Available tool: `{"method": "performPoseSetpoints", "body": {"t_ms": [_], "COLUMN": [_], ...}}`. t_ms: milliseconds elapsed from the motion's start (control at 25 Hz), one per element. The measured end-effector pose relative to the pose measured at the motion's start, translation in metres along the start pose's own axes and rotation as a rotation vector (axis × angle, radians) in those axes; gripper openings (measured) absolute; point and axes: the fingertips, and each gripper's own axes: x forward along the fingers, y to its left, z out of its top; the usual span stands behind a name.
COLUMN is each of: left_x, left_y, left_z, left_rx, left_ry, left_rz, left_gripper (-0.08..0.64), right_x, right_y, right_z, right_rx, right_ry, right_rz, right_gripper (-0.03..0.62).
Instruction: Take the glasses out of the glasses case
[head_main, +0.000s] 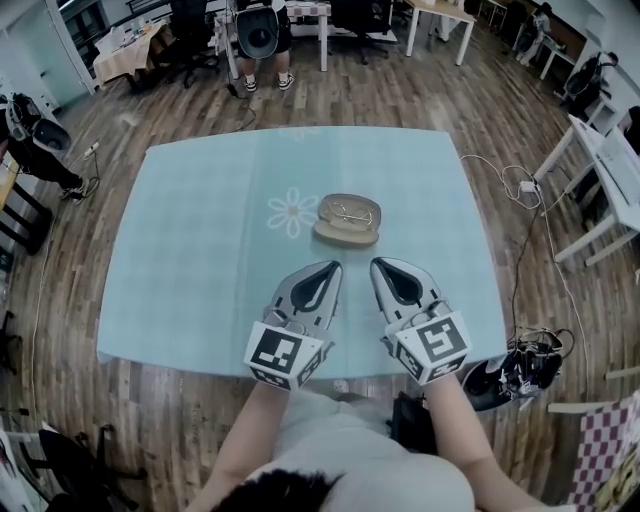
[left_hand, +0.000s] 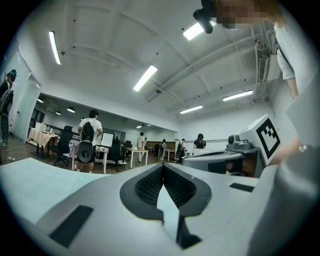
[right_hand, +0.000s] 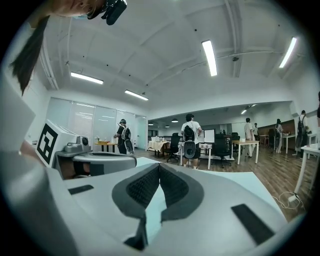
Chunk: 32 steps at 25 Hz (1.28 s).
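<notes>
An open tan glasses case (head_main: 347, 222) lies near the middle of the light blue tablecloth (head_main: 200, 250). A pair of thin-framed glasses (head_main: 351, 211) rests in it. My left gripper (head_main: 335, 266) and right gripper (head_main: 377, 264) sit side by side just short of the case, both pointing at it and a little apart from it. Each is shut, the fingertips meeting with nothing between them. The left gripper view shows its own shut tips (left_hand: 162, 165) and the right gripper (left_hand: 227, 156) beside them. The right gripper view shows the same closed tips (right_hand: 159, 165). Neither gripper view shows the case.
A daisy print (head_main: 293, 212) marks the cloth left of the case. A person (head_main: 262, 40) stands beyond the table's far edge among desks and chairs. Cables (head_main: 525, 190) and a white table (head_main: 610, 160) are on the right, and bags (head_main: 520, 365) lie by the front right corner.
</notes>
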Motion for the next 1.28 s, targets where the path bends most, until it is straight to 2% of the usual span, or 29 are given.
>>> {"method": "performPoseSetpoints", "body": {"t_ms": [720,1040,1080,1160,1280], "left_x": [0.062,0.082,0.085,0.090,0.094], "left_y": [0.053,0.080,0.083,0.087,0.094], "left_z": [-0.030,-0.033,-0.034,-0.037,-0.042], "left_rx": [-0.036,-0.063,-0.065,-0.071,-0.081], "left_ry": [0.082,0.100,0.102,0.107,0.117], "left_rz": [-0.052,-0.044,-0.045,-0.046,-0.042], "left_gripper": [0.009,0.009,0.009,0.009,0.009], "right_x": [0.077,0.107,0.111,0.118,0.129], "right_y": [-0.050,-0.069,-0.071,-0.073,-0.075], "right_z": [-0.025,-0.036,-0.039,-0.049,-0.064], "right_rx": [0.019,-0.038,-0.041,-0.050,-0.084], "right_ry": [0.092,0.169,0.182,0.217,0.274], "right_rz": [-0.009,0.014,0.023,0.049,0.076], "right_gripper": [0.009,0.012,0.023,0.101,0.107]}}
